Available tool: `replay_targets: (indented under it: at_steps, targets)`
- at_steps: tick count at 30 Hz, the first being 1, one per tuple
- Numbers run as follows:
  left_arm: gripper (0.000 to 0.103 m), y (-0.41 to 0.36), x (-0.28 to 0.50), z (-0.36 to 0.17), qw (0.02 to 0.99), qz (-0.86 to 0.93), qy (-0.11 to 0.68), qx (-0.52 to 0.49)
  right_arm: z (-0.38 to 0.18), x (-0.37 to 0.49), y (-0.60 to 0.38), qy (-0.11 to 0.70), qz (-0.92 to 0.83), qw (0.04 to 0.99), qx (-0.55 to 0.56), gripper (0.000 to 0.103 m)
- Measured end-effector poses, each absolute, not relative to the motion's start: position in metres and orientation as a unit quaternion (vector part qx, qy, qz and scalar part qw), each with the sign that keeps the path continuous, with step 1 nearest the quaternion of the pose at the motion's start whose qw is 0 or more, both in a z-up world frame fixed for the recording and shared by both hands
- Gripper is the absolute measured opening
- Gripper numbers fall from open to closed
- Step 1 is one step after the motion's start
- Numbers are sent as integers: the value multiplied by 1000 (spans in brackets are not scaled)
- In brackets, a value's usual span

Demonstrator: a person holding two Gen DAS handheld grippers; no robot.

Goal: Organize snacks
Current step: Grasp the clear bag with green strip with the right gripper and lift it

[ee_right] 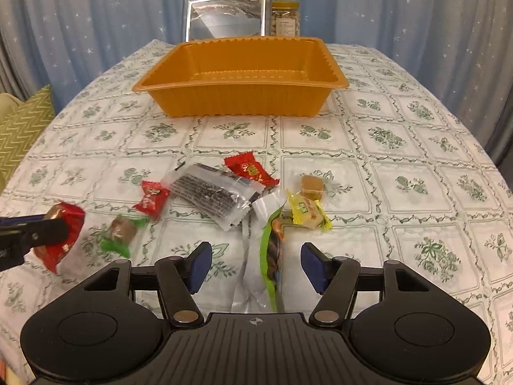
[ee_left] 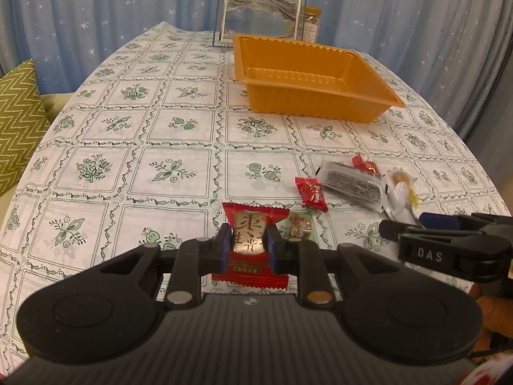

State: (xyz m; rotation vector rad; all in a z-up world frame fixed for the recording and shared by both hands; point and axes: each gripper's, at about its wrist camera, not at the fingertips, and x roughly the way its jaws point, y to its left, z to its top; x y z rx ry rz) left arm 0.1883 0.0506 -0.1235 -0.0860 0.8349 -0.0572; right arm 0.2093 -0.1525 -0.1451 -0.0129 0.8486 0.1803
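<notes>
My left gripper (ee_left: pixel 248 243) is shut on a red and gold snack packet (ee_left: pixel 247 221), held just above the flowered tablecloth; in the right wrist view this packet (ee_right: pixel 65 224) shows at the far left. My right gripper (ee_right: pixel 258 264) stands open over a clear packet with a green edge (ee_right: pixel 271 250), which lies between the jaws without the pads touching it. An empty orange tray (ee_right: pixel 240 102) sits at the far middle of the table. Loose snacks lie between: a dark bar in clear wrap (ee_right: pixel 208 192), small red candies (ee_right: pixel 150 199), a green-wrapped candy (ee_right: pixel 120 232) and a yellow one (ee_right: pixel 307 213).
Behind the tray (ee_left: pixel 314 106) stand a picture frame (ee_left: pixel 259 16) and a jar with a yellow lid (ee_right: pixel 285 17), against a blue starred curtain. A green zigzag cushion (ee_left: pixel 16 122) lies off the table's left edge. A caramel-coloured candy (ee_right: pixel 311 184) lies near the yellow one.
</notes>
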Motion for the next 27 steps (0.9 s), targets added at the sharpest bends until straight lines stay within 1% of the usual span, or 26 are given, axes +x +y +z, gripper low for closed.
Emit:
replay_targets:
  at_steps: [1,2,4,9,14,27]
  targets:
    - [21,50,188,-124,912,-28,406,-42,-146,210,-153,412,84,907,-8,44]
    - [21,49,189,-125,912,-30,407,-41,-146,210,-153,413,81,907,-9,40]
    - [20,48,189,-126,912,-32,408,-41,-147,209,-154,412,84,907,-13,29]
    - [21,45,187,-125,911,-35,410,-40,-146,198,-154,410,86,908,-30,26]
    - [21,39,178,-117,913,-41,405,-35,-138,181,-157,406,89,909,-27,26]
    - [21,26,150,-87,921,-44,387,-25,-91,143,-161,378,105,920,-2,26]
